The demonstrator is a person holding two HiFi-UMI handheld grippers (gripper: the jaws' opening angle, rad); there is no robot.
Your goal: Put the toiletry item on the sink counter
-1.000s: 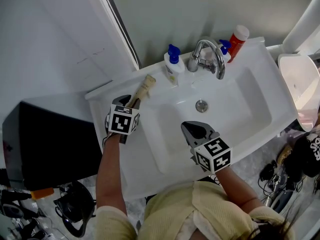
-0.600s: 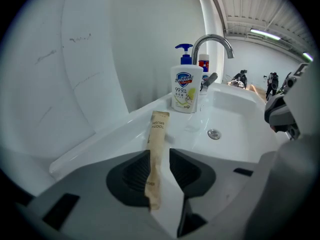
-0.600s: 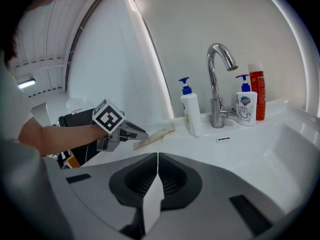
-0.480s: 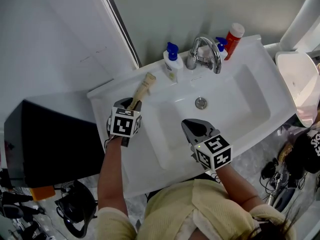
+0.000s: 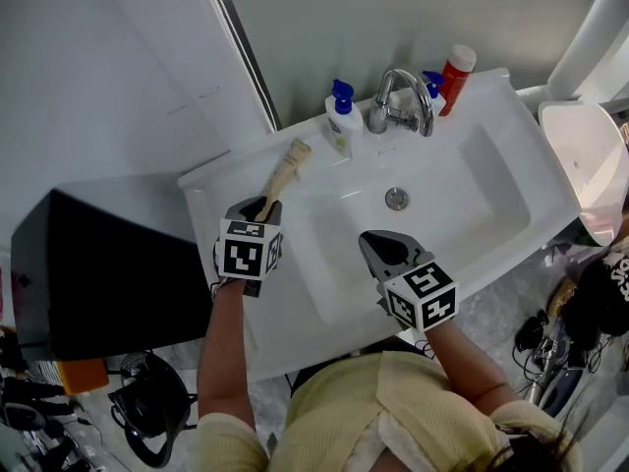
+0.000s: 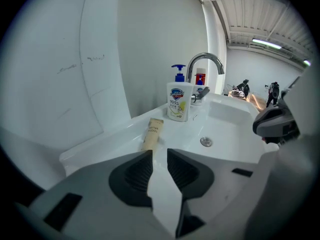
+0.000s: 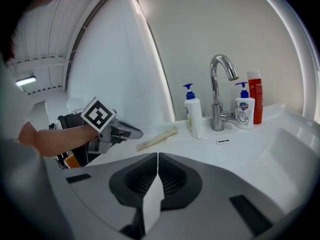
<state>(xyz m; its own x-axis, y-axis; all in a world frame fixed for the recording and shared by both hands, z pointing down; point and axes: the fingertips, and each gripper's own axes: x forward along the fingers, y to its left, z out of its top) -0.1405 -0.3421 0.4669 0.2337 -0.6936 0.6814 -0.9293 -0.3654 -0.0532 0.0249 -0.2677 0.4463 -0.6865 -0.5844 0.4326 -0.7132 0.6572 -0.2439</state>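
The toiletry tube (image 5: 283, 176) lies flat on the counter (image 5: 209, 181) beside the basin (image 5: 462, 200), apparently delivered. Just behind it the left tongs (image 5: 263, 207) stand apart with nothing between them, their jaws having just been closing. The right tongs (image 5: 378, 247) idle over the basin, pressed together on nothing.

Left gripper (image 5: 263, 205) drawn back and up off the cream tube (image 5: 285, 172), jaws just narrowed with nothing between, tube lying free beyond the tips on the sink counter (image 5: 211, 180).
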